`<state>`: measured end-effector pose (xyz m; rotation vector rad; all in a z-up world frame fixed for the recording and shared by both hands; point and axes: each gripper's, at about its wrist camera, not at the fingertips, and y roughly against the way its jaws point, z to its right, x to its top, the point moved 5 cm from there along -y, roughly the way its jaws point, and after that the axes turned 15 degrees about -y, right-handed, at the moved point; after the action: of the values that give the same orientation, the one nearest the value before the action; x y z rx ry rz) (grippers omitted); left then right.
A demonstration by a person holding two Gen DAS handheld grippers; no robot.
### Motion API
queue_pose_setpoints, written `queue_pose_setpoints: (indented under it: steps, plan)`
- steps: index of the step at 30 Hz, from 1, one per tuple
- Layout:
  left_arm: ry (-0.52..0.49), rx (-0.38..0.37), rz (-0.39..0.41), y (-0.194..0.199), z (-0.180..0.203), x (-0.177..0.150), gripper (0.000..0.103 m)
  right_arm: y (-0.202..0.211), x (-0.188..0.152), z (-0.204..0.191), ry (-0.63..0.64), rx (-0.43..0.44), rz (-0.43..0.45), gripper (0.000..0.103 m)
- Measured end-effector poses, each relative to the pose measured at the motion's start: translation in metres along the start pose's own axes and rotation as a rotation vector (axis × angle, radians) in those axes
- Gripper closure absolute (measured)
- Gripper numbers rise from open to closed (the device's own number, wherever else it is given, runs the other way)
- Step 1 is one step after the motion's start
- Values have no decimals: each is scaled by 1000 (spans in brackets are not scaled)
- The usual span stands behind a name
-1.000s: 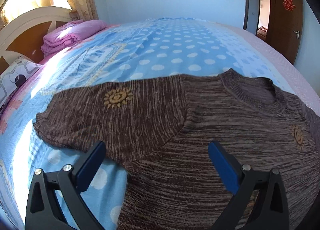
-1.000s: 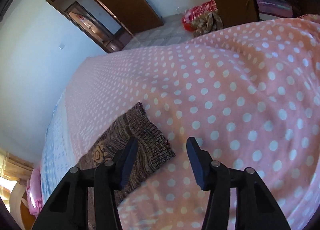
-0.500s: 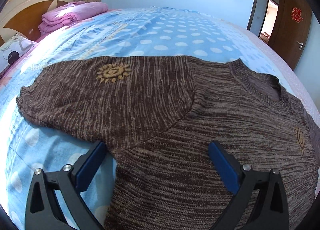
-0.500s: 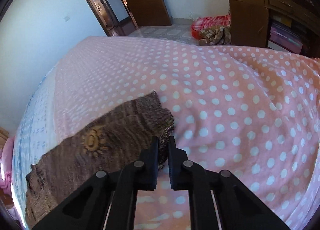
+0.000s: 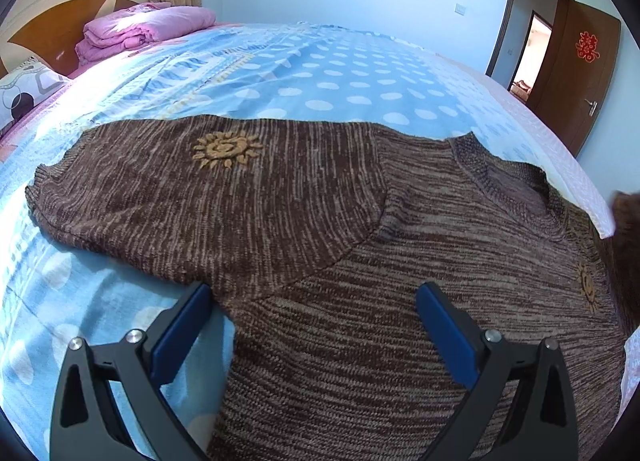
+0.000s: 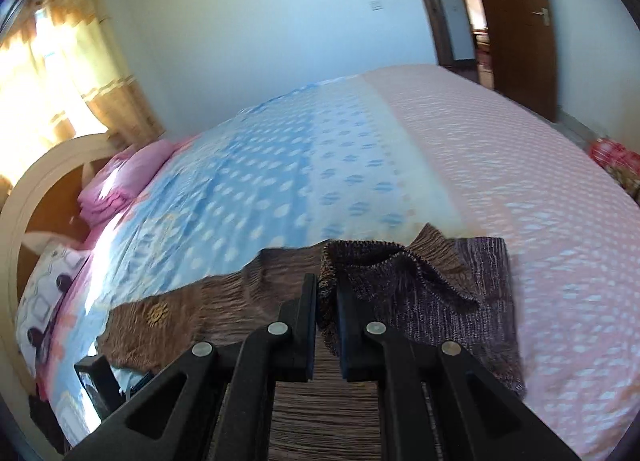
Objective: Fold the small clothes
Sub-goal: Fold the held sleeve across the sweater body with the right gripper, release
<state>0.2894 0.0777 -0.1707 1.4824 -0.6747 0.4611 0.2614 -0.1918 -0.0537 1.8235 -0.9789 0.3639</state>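
Note:
A brown knit sweater [image 5: 360, 321] with yellow sun emblems lies flat on the bed, one sleeve [image 5: 168, 189] spread out to the left. My left gripper [image 5: 312, 293] hovers open just over the body near that sleeve's armpit, nothing between its blue pads. My right gripper [image 6: 326, 289] is shut on the ribbed cuff of the other sleeve [image 6: 368, 261]. The cuff is lifted and doubled back above the sweater's body [image 6: 320, 405]. A brown blur [image 5: 624, 217] at the left wrist view's right edge is that raised sleeve.
The bed cover is blue with white dots [image 5: 320, 73] and pink with dots [image 6: 520, 165] on the far side. A folded pink blanket [image 5: 140, 29] and a patterned pillow [image 5: 24, 93] lie by the headboard [image 5: 48, 13]. A brown door [image 5: 576, 73] stands beyond the bed.
My right gripper closed on the sleeve cuff, lifted it and swung it across from the pink side over the sweater's body. The left gripper stayed in place, only tilting a little.

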Motion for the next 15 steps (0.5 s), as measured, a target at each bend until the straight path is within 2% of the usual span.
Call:
queue_pose_setpoints:
  steps: [3,5,7,8,12,15]
  plan:
    - [6,-8,8,0,-1,1,0,-46,-50,-29,12,59,-95,95]
    - [8,-10,13,0,0,1,0,-71,-77,-32,13,55,-152,92]
    - [9,-13,15,0,0,1,0,-83,-100,-24,-6,34,-236,85]
    - [10,-14,17,0,-1,1,0,-82,-103,-22,-19,57,-244,81]
    - [16,-20,24,1,-1,0,0,-53,-88,-12,-47,122,-164,79]
    - [17,-23,27,1,-2,0,0,-31,-63,7,-91,60,-57,79]
